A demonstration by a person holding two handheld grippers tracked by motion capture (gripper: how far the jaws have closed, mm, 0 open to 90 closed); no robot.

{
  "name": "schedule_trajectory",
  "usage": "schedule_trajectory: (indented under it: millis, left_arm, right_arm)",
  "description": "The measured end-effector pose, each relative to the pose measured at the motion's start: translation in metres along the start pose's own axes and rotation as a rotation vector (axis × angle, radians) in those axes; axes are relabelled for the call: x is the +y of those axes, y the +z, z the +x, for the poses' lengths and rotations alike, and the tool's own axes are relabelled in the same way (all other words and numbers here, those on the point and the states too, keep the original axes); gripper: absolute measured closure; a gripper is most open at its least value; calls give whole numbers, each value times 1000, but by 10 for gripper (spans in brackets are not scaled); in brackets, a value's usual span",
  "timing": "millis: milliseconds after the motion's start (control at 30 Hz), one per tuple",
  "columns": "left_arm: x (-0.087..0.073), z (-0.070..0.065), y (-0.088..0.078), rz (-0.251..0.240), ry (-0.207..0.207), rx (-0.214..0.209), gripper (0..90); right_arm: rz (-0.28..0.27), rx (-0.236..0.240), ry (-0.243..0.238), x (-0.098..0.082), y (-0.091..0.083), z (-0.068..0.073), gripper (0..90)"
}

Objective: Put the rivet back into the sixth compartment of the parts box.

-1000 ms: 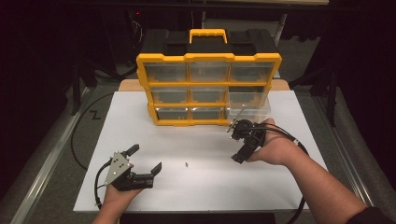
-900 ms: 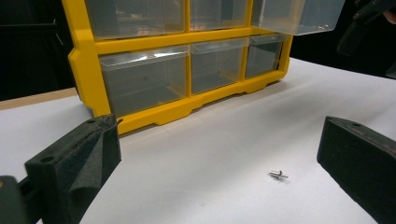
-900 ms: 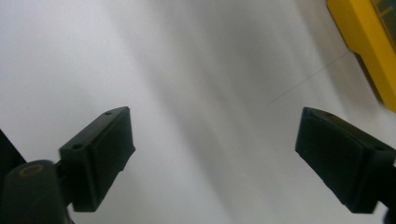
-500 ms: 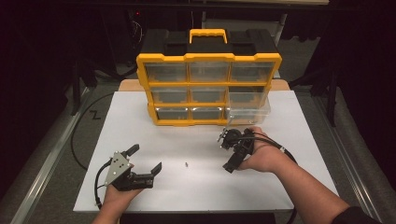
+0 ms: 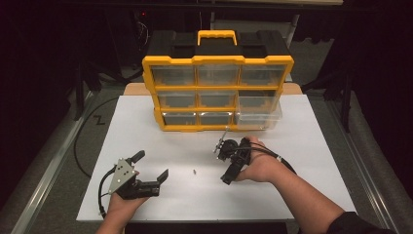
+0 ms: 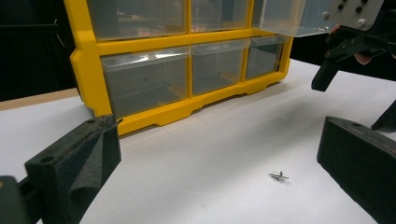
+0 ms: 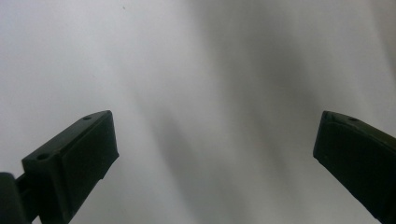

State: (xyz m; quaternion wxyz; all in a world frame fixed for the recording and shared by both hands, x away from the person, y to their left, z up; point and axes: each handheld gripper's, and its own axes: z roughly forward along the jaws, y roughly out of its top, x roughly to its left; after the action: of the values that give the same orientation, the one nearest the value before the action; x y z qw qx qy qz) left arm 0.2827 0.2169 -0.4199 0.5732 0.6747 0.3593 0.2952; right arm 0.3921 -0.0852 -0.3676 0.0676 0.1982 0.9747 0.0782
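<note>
From the high view, a small metal screw (image 5: 194,171) lies alone on the white table (image 5: 302,146), between the two grippers and well nearer than the yellow organizer (image 5: 217,87), whose lower right drawer (image 5: 258,113) stands pulled out. The left gripper (image 5: 151,168) rests at the near left with its jaws spread and nothing in them; the right gripper (image 5: 225,163), to the right of the screw, has just been opening its jaws, and they too are empty. In the left gripper view the screw (image 6: 279,175) lies on its side between the wide jaws but farther off, touching neither, with the right gripper (image 6: 348,81) hanging beyond it. The right gripper view is smeared, probably by motion, showing bare table between released jaws. The risks, as I judge them: so tiny a piece may roll or skid off when a pad nudges it, or slip out of a pinch that lands off its middle, and a descent through blur could bring the pads down beside it.
</note>
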Motion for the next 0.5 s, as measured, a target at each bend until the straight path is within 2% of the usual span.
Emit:
schedule_trajectory:
  millis: [500]
  left_arm:
    - [0,0,0,-3,-1,1,4]
  right_arm:
    - [-25,20,-41,25,12,16,16]
